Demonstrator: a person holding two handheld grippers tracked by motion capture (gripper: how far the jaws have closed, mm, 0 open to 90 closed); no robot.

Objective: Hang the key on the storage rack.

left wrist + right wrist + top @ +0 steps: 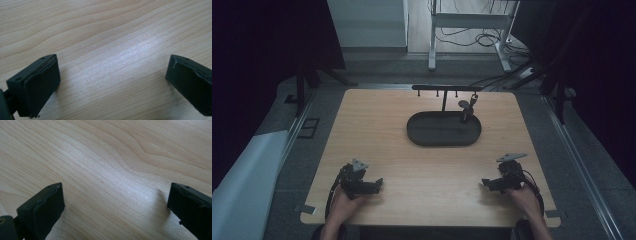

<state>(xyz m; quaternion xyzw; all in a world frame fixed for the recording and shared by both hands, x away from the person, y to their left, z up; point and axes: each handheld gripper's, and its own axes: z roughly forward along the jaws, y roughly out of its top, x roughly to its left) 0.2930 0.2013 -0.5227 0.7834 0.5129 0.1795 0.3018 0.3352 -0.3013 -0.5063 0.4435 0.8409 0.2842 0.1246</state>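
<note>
A dark oval tray [422, 137] sits at the far middle of the wooden table [377, 125]. Behind it rises a black stand with a horizontal bar [446, 87] carrying small pegs; a small dark object [468, 109] hangs or stands at its right end above the tray. My left gripper [379, 182] rests near the table's front left, held by a hand. My right gripper [484, 182] rests at the front right. In the left gripper view the left gripper [113, 80] is open over bare wood. In the right gripper view the right gripper [116, 207] is also open, nothing between the jaws.
Beyond the table stand a white desk frame [472, 30] with cables on the floor and dark curtains at both sides. A white sheet [242, 185] lies on the floor at the left.
</note>
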